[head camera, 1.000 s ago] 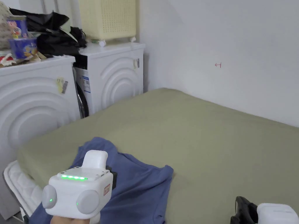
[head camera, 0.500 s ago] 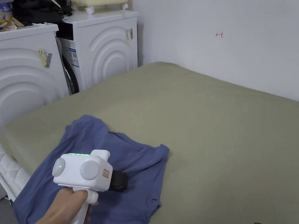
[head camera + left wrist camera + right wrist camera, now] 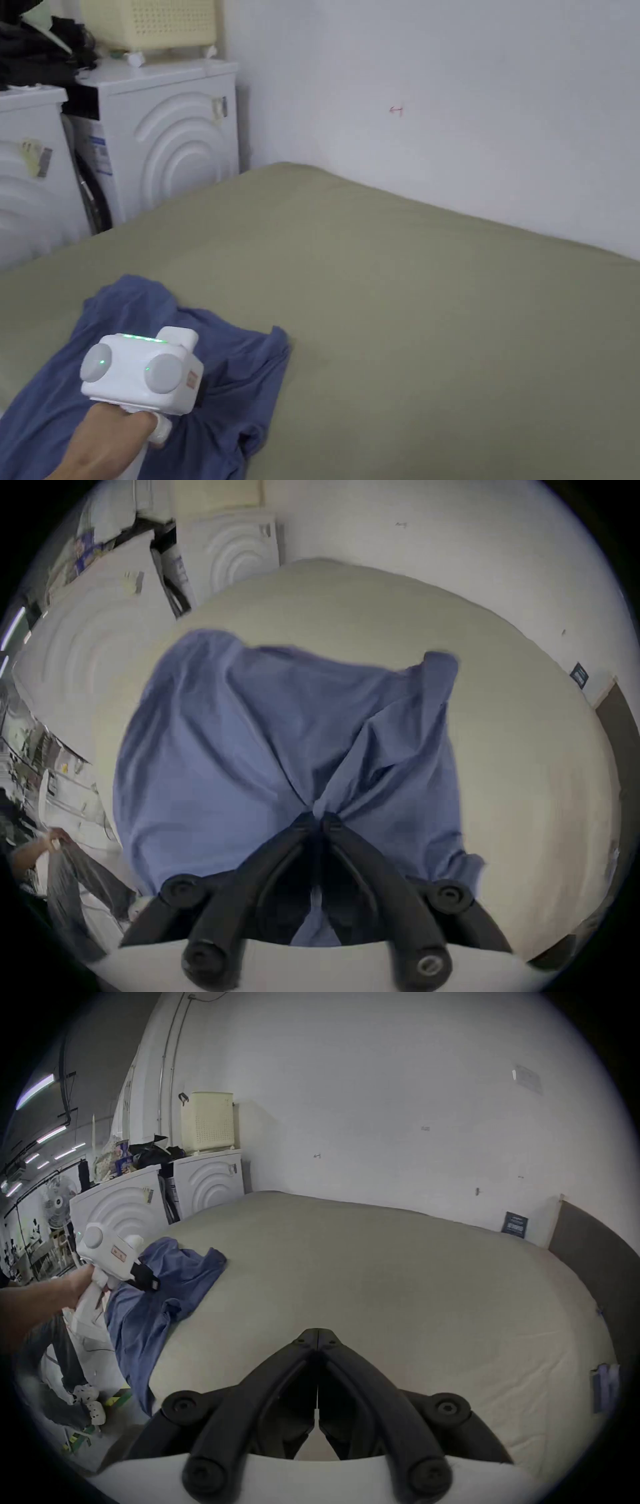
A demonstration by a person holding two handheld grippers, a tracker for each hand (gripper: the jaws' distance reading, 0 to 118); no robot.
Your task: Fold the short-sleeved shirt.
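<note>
Left gripper clamped on bunched blue short-sleeved shirt, dragged leftward since a second ago. Shirt crumpled at bed's seven o'clock corner, partly overhanging. Right gripper empty, jaws together. Spreading still needed, probably.

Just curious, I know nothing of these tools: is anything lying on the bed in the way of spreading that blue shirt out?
Nothing visible. The blue shirt, pinched by the left hand-held gripper, lies on bare green bed.
</note>
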